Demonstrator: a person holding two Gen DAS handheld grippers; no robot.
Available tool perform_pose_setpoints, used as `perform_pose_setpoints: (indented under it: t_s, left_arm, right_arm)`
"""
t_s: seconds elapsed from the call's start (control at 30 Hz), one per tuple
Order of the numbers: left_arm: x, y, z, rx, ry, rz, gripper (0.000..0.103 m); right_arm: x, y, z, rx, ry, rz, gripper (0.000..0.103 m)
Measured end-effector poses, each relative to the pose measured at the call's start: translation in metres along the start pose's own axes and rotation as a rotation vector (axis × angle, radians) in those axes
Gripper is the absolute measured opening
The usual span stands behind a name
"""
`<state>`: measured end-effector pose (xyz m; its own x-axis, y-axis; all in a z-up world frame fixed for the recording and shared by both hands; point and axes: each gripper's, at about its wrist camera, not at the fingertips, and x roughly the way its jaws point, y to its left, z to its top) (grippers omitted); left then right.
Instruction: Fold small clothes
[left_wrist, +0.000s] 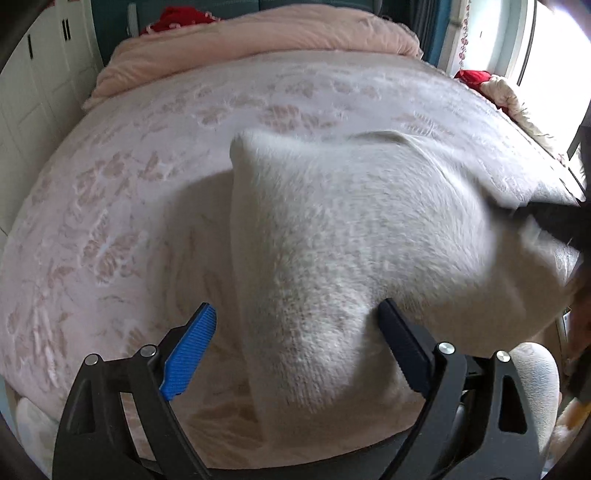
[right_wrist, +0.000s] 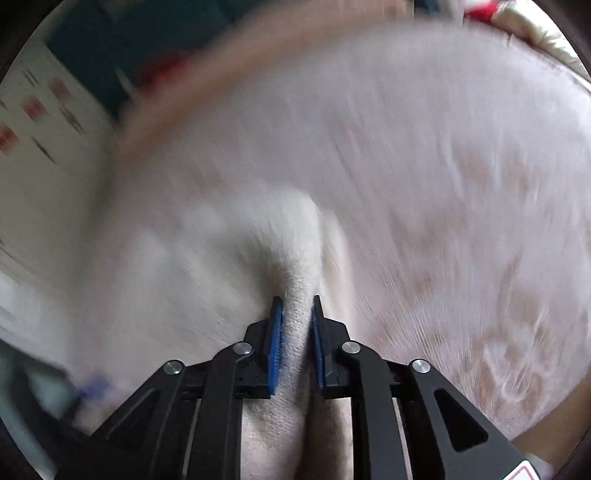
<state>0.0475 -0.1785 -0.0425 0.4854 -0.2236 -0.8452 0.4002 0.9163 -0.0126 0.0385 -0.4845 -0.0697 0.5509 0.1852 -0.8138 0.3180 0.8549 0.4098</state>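
left wrist view: the left gripper (left_wrist: 299, 317) stands with jaws wide apart, a fuzzy white garment (left_wrist: 343, 229) draped between them above a pink floral bedspread (left_wrist: 110, 192); no pad visibly presses it. a peach quilt (left_wrist: 258, 33) lies at the bed's far end.

right wrist view, blurred: the right gripper (right_wrist: 297, 314) has jaws narrowed, pinching a fold of the white garment (right_wrist: 295, 325) over the bedspread (right_wrist: 443, 166).

Fuzzy white knit garment (left_wrist: 332, 229), bunched and lifted off the bed, one fold pinched, blurred
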Motion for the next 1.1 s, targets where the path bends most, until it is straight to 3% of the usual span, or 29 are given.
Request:
perform_pose_setpoints:
  t_s: [0.13, 0.2, 0.3, 0.4, 0.5, 0.6, 0.67, 0.73, 0.8, 0.9, 0.97, 1.0, 1.03, 1.1]
  left_arm:
    - [-0.010, 0.001, 0.003, 0.013, -0.015, 0.008, 0.088]
    - [-0.030, 0.002, 0.011, -0.003, -0.078, 0.000, 0.087]
    - [-0.044, -0.006, 0.027, -0.002, -0.146, -0.006, 0.087]
    - [-0.025, -0.016, 0.039, 0.016, -0.111, 0.000, 0.087]
    - [0.014, -0.016, 0.038, 0.003, 0.002, 0.021, 0.089]
    - [0.022, -0.009, 0.031, -0.032, -0.008, 0.022, 0.091]
    - [0.024, -0.011, 0.030, -0.020, -0.006, 0.028, 0.091]
    - [0.023, -0.009, 0.030, -0.025, -0.002, 0.018, 0.091]
    - [0.020, -0.005, 0.030, -0.045, 0.005, 0.002, 0.091]
    - [0.007, 0.001, 0.027, -0.080, 0.001, -0.030, 0.089]
    - [-0.008, 0.003, 0.019, -0.070, -0.022, -0.052, 0.089]
    - [-0.014, 0.002, 0.012, -0.056, -0.030, -0.057, 0.089]
    - [-0.015, 0.000, 0.007, -0.041, -0.028, -0.055, 0.089]
    - [-0.008, -0.005, -0.004, -0.003, -0.003, -0.039, 0.091]
  right_arm:
    - [-0.050, 0.000, -0.004, 0.059, -0.124, 0.057, 0.020]
    - [-0.088, 0.021, -0.004, -0.006, -0.216, 0.087, 0.020]
    - [-0.106, 0.058, 0.005, -0.096, -0.223, 0.168, 0.019]
    - [-0.072, 0.083, 0.026, -0.116, -0.175, 0.184, 0.019]
    - [-0.002, 0.093, 0.055, -0.099, -0.053, 0.186, 0.018]
    - [0.069, 0.083, 0.060, -0.138, 0.064, 0.012, 0.007]
    - [0.077, 0.076, 0.060, -0.109, 0.066, 0.051, 0.007]
    - [0.047, 0.077, 0.064, -0.066, 0.022, 0.095, 0.009]
    - [-0.004, 0.074, 0.047, -0.070, -0.101, 0.149, 0.011]
    - [-0.062, 0.054, -0.003, -0.046, -0.166, 0.144, 0.012]
    - [-0.073, 0.038, -0.036, -0.022, -0.151, 0.132, 0.012]
    - [-0.068, 0.032, -0.054, -0.029, -0.109, 0.094, 0.009]
    - [-0.057, 0.026, -0.066, -0.045, -0.066, 0.046, 0.000]
    - [-0.036, 0.008, -0.082, -0.043, -0.027, 0.003, 0.000]
